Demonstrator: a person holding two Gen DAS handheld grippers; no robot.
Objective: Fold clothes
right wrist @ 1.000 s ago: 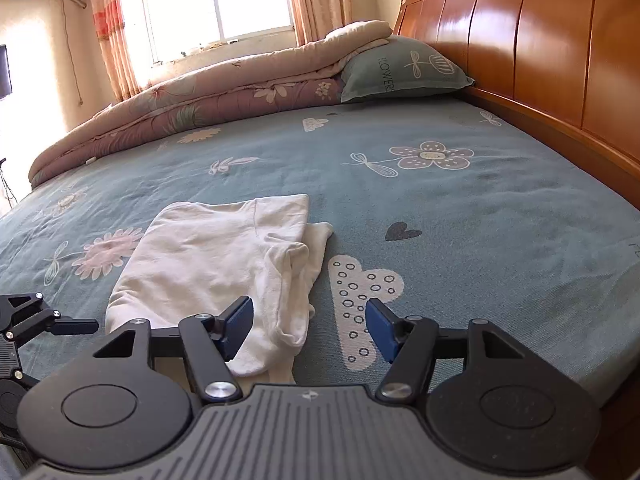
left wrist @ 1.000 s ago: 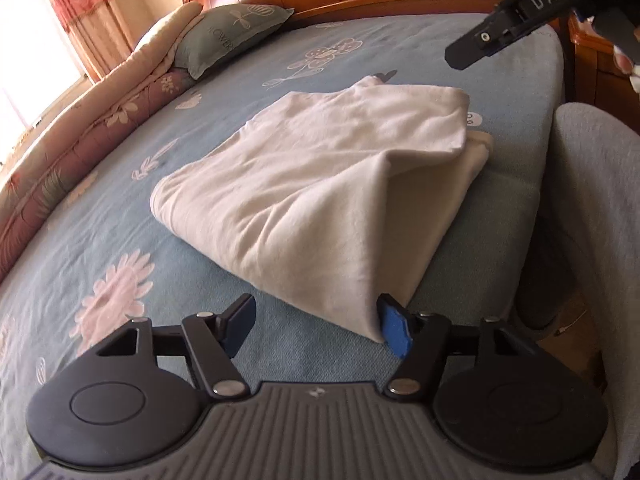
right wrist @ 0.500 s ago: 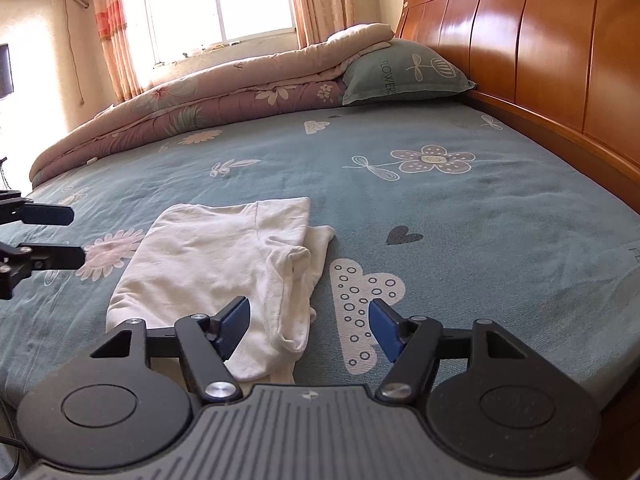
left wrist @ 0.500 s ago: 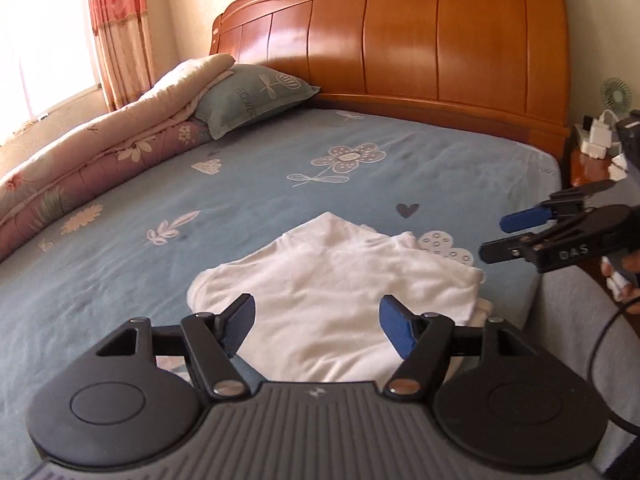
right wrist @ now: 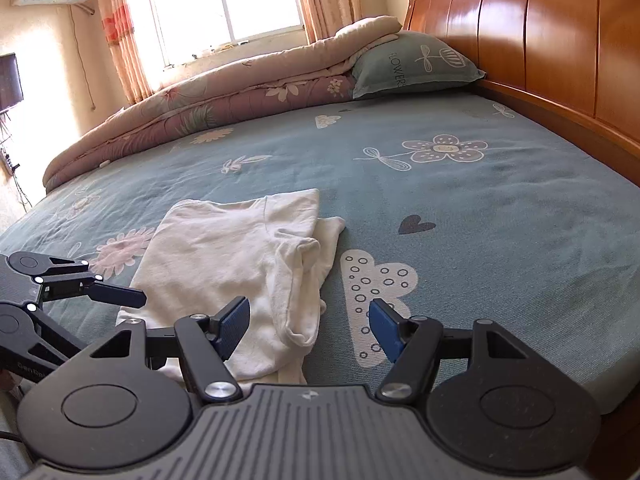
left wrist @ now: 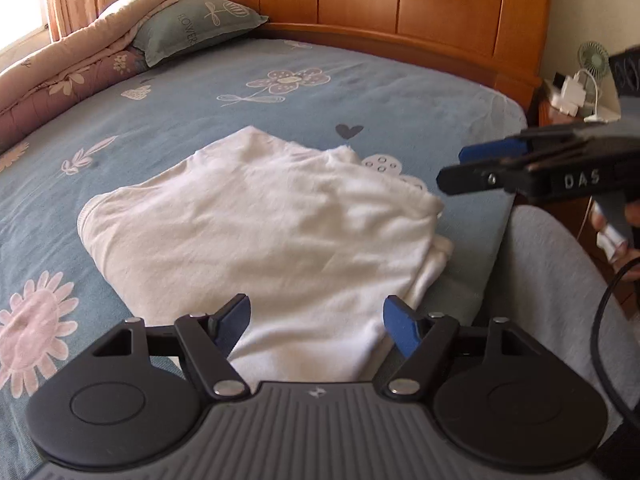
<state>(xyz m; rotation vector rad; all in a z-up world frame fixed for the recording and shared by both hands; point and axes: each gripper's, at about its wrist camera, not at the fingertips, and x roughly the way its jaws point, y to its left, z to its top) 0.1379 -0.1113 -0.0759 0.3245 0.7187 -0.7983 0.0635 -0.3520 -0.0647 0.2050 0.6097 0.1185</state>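
A white garment (left wrist: 272,232) lies folded in a rough rectangle on the blue-grey sheet near the bed's side edge. My left gripper (left wrist: 316,320) hovers over its near end, and its jaws are opening. The blue pads (left wrist: 236,316) stand apart and press on nothing, with cloth only below the gap. The right gripper (left wrist: 480,168) hangs in the air off the garment's right side, near the bed's edge. In the right wrist view the garment (right wrist: 232,256) shows a folded sleeve at its right edge. My right gripper (right wrist: 308,324) stands open above that near corner, and the left gripper (right wrist: 100,284) shows at the left.
The bed (right wrist: 500,248) has a wooden headboard (left wrist: 400,4), a grey-green pillow (left wrist: 192,24) and a rolled quilt (right wrist: 208,100) along the far side. A grey-clad leg (left wrist: 560,292) stands by the bed's edge. A nightstand with a small fan (left wrist: 592,60) is at the right.
My left gripper has lifted and drawn back from the garment, and its view now tilts up to the headboard. The cloth edge raised by its right pad now lies flat. The right gripper has hardly moved.
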